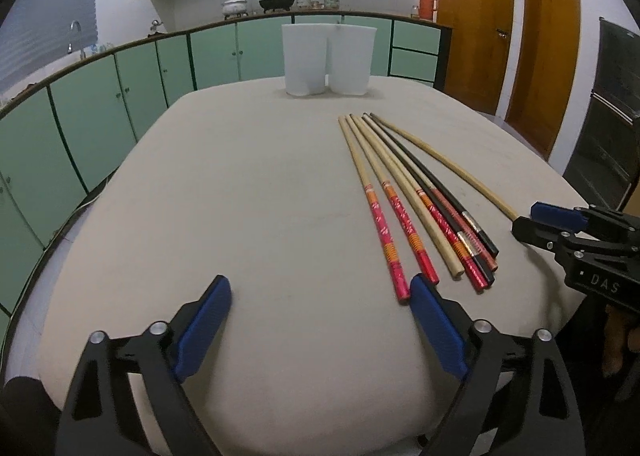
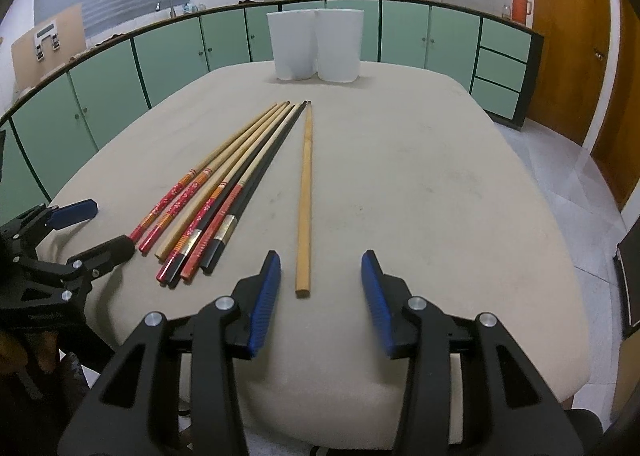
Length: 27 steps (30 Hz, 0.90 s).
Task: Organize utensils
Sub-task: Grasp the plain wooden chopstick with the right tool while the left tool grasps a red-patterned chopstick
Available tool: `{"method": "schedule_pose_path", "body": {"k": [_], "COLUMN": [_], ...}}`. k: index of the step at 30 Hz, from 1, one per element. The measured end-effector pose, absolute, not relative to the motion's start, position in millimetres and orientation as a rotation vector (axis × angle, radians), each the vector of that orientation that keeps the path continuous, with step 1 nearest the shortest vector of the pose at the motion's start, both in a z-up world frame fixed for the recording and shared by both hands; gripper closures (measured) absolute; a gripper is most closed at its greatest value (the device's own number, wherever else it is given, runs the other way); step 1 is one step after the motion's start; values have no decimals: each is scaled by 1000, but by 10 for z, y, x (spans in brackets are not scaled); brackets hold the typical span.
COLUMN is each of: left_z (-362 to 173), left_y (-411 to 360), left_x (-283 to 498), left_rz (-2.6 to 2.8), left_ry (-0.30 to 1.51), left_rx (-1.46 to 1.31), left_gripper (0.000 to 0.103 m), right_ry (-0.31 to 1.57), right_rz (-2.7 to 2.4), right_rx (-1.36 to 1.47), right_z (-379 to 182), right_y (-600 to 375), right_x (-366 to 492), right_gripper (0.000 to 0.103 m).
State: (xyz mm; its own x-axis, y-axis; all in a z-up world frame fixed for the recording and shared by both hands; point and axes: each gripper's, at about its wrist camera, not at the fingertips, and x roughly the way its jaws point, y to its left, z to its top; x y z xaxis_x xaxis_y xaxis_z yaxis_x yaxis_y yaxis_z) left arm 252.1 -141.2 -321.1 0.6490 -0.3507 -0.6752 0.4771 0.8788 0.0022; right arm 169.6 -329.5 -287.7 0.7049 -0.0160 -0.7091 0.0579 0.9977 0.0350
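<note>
Several chopsticks (image 1: 412, 200) lie fanned on the beige table (image 1: 240, 196), some bamboo with red ends, some black; they also show in the right wrist view (image 2: 224, 180). One plain bamboo chopstick (image 2: 305, 196) lies apart, its near end just ahead of my open, empty right gripper (image 2: 320, 268). That gripper shows in the left wrist view (image 1: 536, 222) at the stick's end (image 1: 460, 170). My left gripper (image 1: 320, 292) is open and empty, its right finger beside the red ends. Two white cups (image 1: 328, 58) stand at the table's far edge, also in the right view (image 2: 316, 46).
Green kitchen cabinets (image 1: 120, 88) with a counter run behind the table, holding pots and an orange thermos (image 1: 427, 4). Wooden doors (image 1: 548, 48) stand at the right. The table edge falls off to tiled floor (image 2: 580, 160) on the right.
</note>
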Motion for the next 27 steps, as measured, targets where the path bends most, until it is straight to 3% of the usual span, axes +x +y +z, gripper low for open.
{"method": "schedule_pose_path", "body": {"k": [3,4,6,9,11,18,20,22,25,27], "left_z": [-3220,-3224,-3229,-3228,-3220,-3213,-3205,-3208,-3199,-3193], "left_y": [-1516,-1547,-1596,-1642,-1623,-1450,-1450,-1434,-1415,-1411], "left_x": [2512,2503,2504,2525,2552,2614,2616,2625,2642,2651], "left_rz": [-520,-528,-526,-494,-458,-376,-395,-417,-446,-463], "left_ry": [694,683,670,654,654,672,677,687,701,710], "left_rx": [209,214,208,210,196,150,166,182,182,174], "left_gripper": [37,43,53,82,90,93,76,71,72,78], "right_ry": [782,778,769,762,761,759,767,775,776,778], "right_rz": [-54,-65,-102,-159,-190,-149,-153,-160,-159,-157], "right_rx": [35,29,35,43,65,77,88,106,101,94], "right_z": [-2875,-2876,-2890,-2888,-2891,-2888,-2880,-2886,-2902,-2909], "right_y": [-3262,-3257,-3281,-3330,-3373,-3332,-3357,-3389,-3382,-3366], "right_x": [1714,1720,1725,1722,1710,1662,1637,1621,1620,1643], "right_gripper": [93,96,96,96,96,94,91,90,89,88]}}
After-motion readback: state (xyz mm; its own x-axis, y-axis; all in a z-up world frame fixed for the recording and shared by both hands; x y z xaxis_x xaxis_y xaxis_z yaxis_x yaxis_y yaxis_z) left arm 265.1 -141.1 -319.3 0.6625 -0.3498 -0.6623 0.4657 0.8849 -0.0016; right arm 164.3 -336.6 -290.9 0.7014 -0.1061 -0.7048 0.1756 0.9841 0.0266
